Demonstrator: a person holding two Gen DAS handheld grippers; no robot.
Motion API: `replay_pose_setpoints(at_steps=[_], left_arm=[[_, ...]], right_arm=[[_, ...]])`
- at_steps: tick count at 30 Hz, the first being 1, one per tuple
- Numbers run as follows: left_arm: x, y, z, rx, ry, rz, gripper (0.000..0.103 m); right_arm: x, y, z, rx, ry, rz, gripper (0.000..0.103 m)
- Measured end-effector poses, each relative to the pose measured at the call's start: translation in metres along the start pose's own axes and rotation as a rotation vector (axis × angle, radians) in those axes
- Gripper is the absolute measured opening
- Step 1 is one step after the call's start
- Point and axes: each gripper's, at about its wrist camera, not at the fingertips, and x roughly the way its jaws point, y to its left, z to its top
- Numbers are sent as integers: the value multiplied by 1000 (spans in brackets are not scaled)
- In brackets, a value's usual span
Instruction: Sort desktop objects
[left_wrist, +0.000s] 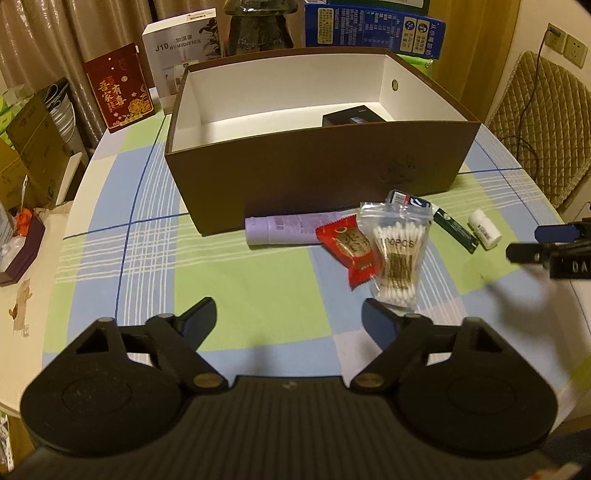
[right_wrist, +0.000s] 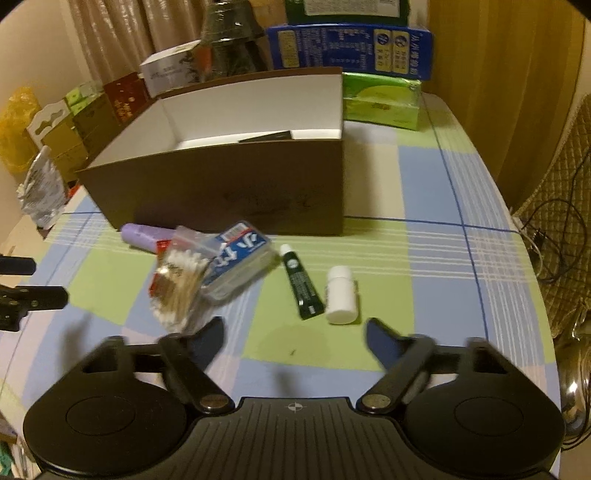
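Right now the things you have to sort lie in a loose cluster on the checked green-and-blue tablecloth (left_wrist: 258, 288), just in front of the open brown cardboard box with the white inside (left_wrist: 317, 177). Nearest the box wall is a lilac plastic tube (left_wrist: 284, 230) lying flat; a red foil sachet (left_wrist: 349, 251) overlaps its end, and a clear zip bag of cotton swabs (left_wrist: 397, 258) lies partly over the sachet and over a blue-and-white flat packet (right_wrist: 240, 262). Off to one side sit a slim dark green tube (right_wrist: 302, 284) and a small white plastic bottle (right_wrist: 341, 295) lying just beside each other, apart from the pile. A dark flat item (left_wrist: 352, 119) already rests inside the box.

Your left gripper (left_wrist: 290, 314) hangs over bare cloth near the swab bag, jaws fairly wide with nothing between them. Your right gripper (right_wrist: 295, 332) is likewise parted and empty, near the white bottle and green tube.

Watch the overlaps: closing on the swab bag could drag the sachet or the packet along. The slick bag may also slip from the pads. On the right, the bottle is round and could roll if a finger nudges it, and you might pinch the green tube with it. Your two grippers are also near each other, so mind a clash.
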Motion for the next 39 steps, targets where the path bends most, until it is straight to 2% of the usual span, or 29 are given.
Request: replay_pose_setpoints(at_steps=[1, 4, 9, 11, 13, 18, 21, 29, 35, 39], left_arm=[[3, 2, 1, 1, -1, -1, 80], [13, 6, 3, 10, -2, -3, 80], [31, 11, 8, 64, -20, 3, 80], [39, 12, 11, 95, -29, -5, 72], [45, 12, 13, 125, -33, -16, 70], [62, 10, 24, 238, -58, -47, 70], [74, 6, 29, 349, -66, -63, 70], [110, 1, 36, 579, -24, -105, 68], [124, 0, 36, 642, 4, -136, 66], [123, 0, 37, 616, 29, -164, 66]], right_arm=[[3, -4, 0, 14, -7, -8, 60], [11, -14, 3, 43, -24, -31, 48], [30, -27, 9, 71, -26, -50, 40], [38, -28, 10, 73, -21, -61, 39], [46, -29, 12, 68, -12, -65, 38], [60, -29, 13, 54, 16, -73, 36], [66, -33, 12, 61, 32, -86, 35], [69, -48, 11, 110, 50, -108, 35], [65, -52, 9, 132, 49, -115, 35], [63, -54, 8, 151, 52, -116, 35]])
